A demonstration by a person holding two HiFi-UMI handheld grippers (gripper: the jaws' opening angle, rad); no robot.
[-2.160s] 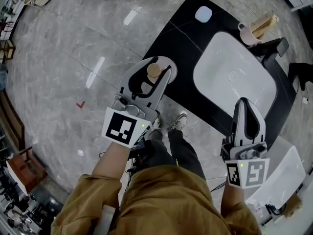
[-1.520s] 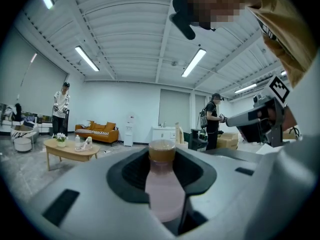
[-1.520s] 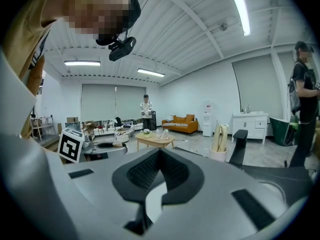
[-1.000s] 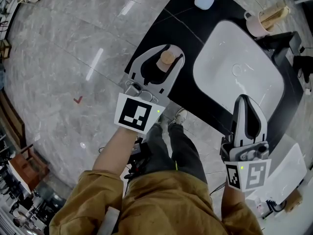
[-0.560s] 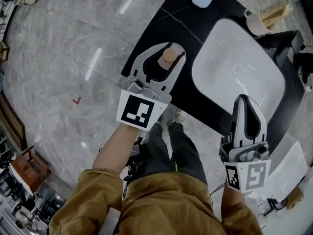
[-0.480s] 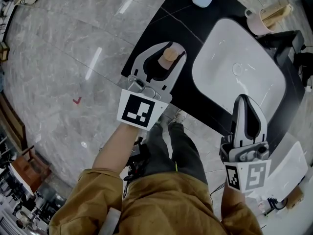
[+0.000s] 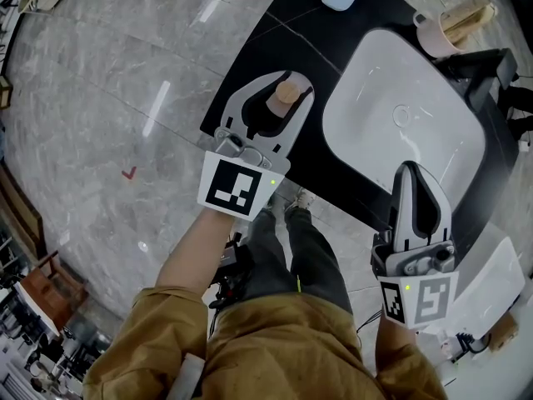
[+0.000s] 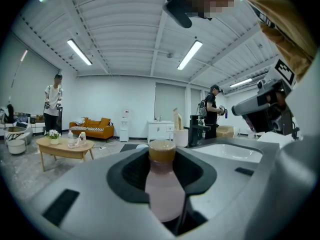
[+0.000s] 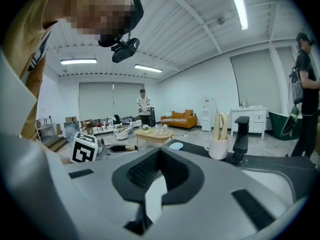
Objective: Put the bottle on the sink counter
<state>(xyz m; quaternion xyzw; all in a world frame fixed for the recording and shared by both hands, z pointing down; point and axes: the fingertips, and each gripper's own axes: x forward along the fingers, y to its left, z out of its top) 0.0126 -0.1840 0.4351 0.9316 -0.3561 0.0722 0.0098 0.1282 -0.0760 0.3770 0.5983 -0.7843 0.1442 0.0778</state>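
Gripping a pale-pink plastic bottle w/ tan cap (image 8: 162, 181), the left gripper (image 7: 285, 83) has its jaws clamped on the body, cap upright betw. them. Bottle is over the black sink counter (image 7: 312, 23) nr its front-left corner, left of the white oval basin (image 7: 416, 115); contact w/ counter unclear. Right gripper (image 7: 412, 173) hangs at the counter's front edge by the basin, jaws together, nothing betw. them.

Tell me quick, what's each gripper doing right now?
Left gripper: closed on the bottle.
Right gripper: closed, nothing between its jaws.
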